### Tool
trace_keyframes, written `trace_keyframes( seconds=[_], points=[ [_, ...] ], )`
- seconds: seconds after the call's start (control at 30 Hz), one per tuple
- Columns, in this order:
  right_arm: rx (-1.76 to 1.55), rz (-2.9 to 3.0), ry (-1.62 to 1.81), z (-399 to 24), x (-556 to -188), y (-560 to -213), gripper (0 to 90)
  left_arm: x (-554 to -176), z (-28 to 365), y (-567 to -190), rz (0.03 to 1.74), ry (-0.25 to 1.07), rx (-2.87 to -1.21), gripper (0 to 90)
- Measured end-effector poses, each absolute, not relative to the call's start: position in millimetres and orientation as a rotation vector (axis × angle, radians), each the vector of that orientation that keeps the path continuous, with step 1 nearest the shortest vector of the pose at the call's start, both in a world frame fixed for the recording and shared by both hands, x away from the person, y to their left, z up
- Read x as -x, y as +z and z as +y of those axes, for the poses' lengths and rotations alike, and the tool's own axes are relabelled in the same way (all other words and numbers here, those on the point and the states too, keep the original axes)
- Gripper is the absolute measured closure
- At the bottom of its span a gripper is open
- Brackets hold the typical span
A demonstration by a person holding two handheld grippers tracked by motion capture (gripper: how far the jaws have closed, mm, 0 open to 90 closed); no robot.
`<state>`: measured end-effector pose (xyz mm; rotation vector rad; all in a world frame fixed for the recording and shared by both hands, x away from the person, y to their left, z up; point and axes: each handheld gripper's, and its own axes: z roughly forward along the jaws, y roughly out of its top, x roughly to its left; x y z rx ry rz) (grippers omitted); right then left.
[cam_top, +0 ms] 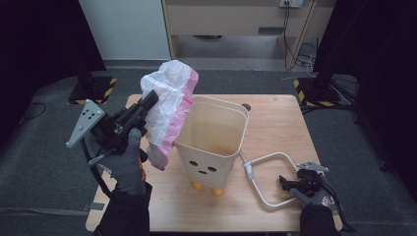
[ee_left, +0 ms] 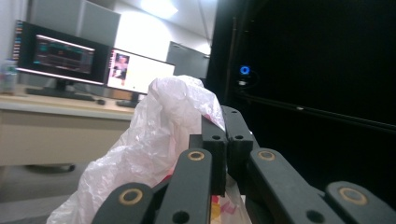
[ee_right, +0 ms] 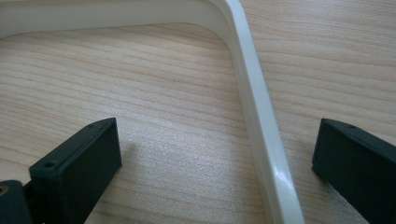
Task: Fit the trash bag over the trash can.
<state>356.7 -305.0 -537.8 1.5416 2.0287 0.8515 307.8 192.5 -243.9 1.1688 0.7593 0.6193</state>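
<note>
A cream bin (cam_top: 211, 132) with a small face on its front stands open in the middle of the wooden table (cam_top: 280, 123). My left gripper (cam_top: 150, 98) is raised at the bin's left and is shut on a white and pink plastic bag (cam_top: 167, 98), which hangs beside the bin's left rim. In the left gripper view, the bag (ee_left: 159, 140) is pinched between the closed jaws of my left gripper (ee_left: 226, 116). A white loop frame (cam_top: 268, 156) lies on the table to the right of the bin. My right gripper (cam_top: 287, 183) rests low by it, open, and in the right gripper view its jaws (ee_right: 217, 140) straddle the frame's bar (ee_right: 254, 102).
Two orange feet (cam_top: 206, 188) show under the bin. Black stands with yellow-striped bases (cam_top: 93, 91) (cam_top: 314, 91) sit on the floor at the table's far corners. A small dark object (cam_top: 246, 106) lies behind the bin. Monitors (ee_left: 60, 58) stand on a desk beyond.
</note>
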Motion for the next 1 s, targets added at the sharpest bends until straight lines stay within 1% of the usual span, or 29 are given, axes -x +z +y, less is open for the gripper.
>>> trace_keyframes(
  seconds=[0.43,0.77,1.0],
  points=[
    [-1.531,2.032,0.851,-305,-357,-538,1.3,-304,149,-225,0.653,0.578,-1.217,89.0],
    [-1.532,2.034,0.853,-305,-357,-538,1.3,-297,133,-217,0.586,0.514,-1.223,89.0],
    [-1.53,2.036,0.853,-305,-357,-538,1.3,-295,126,-213,0.558,0.51,-1.223,89.0]
  ],
)
